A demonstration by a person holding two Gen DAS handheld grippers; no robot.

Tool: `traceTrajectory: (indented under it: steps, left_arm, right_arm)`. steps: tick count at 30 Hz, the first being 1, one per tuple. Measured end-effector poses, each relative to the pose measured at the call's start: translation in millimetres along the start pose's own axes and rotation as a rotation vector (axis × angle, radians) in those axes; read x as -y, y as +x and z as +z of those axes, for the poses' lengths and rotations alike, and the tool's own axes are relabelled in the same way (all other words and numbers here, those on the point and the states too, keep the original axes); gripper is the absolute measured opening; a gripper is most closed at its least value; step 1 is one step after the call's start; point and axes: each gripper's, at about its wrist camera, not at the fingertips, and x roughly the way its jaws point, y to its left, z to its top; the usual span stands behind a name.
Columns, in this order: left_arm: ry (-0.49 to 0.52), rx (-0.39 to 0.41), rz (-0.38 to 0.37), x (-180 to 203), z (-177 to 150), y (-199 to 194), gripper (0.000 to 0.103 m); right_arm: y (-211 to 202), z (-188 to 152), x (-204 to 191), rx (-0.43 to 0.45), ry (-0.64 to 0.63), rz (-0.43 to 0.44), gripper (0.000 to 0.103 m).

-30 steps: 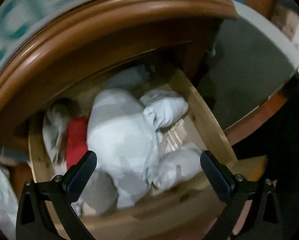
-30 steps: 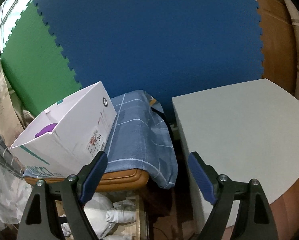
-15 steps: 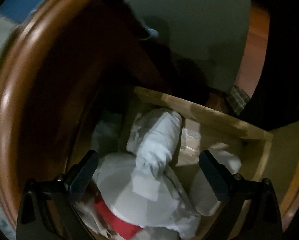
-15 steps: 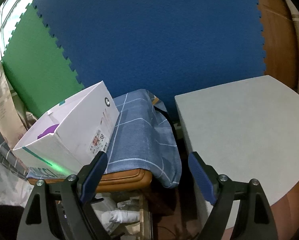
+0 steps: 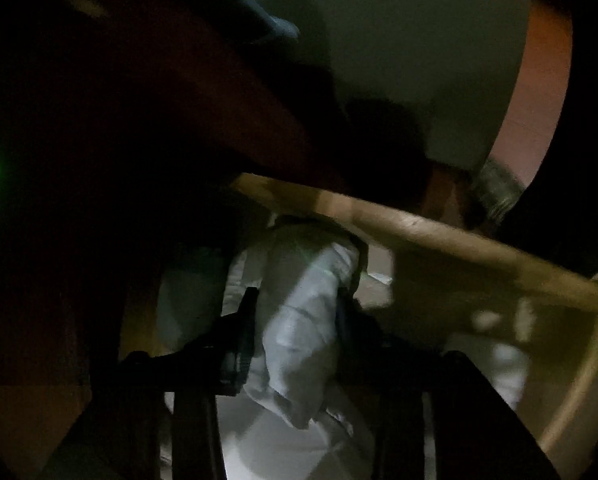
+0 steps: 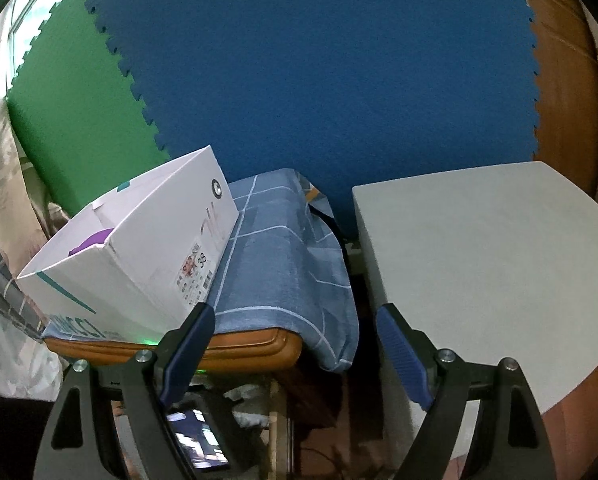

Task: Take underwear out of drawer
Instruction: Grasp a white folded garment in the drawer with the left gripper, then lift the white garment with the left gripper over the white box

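Since the earlier frame the left tool [image 5: 297,320] has dropped deeper into the drawer [image 5: 419,228] and rolled, and its jaws have just been closing; they now clamp on a pale rolled bundle of underwear [image 5: 299,320], which sits between the pads in the dim drawer interior. The right tool [image 6: 291,344] has kept its place, jaws wide apart with nothing between them, hovering above the cabinet.

The step in hand looks like the grasp itself: the bundle is pinched but not yet lifted, and it rests among other pale folded clothes [image 5: 503,368] in the drawer. The next move likely calls for a lift up and back, clear of the drawer's wooden side.

The dark cabinet top overhangs the drawer closely, so the way out is tight, and neighbouring clothes could drag along. In the right wrist view, a white cardboard box [image 6: 139,248] stands on a blue checked cloth [image 6: 283,264] over the cabinet top, with a grey surface [image 6: 479,264] just beside it and blue foam mats [image 6: 319,80] behind.
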Motion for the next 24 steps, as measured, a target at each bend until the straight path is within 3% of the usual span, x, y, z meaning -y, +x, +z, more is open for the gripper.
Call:
traceTrajectory:
  steps: [9, 17, 24]
  left_arm:
    - [-0.243, 0.243, -0.099, -31.2, -36.7, -121.8, 0.029]
    - [-0.45, 0.391, -0.075, -42.2, -86.0, -225.4, 0.03]
    - [-0.554, 0.461, 0.021, -78.0, -123.8, -293.1, 0.03]
  right_arm:
    - [0.3, -0.7, -8.1, 0.006, -0.034, -0.014, 0.085]
    - [1.8, -1.7, -14.8, -0.002, -0.062, -0.032, 0.085]
    - [5.0, -0.4, -23.4, -0.017, -0.098, -0.045, 0.085]
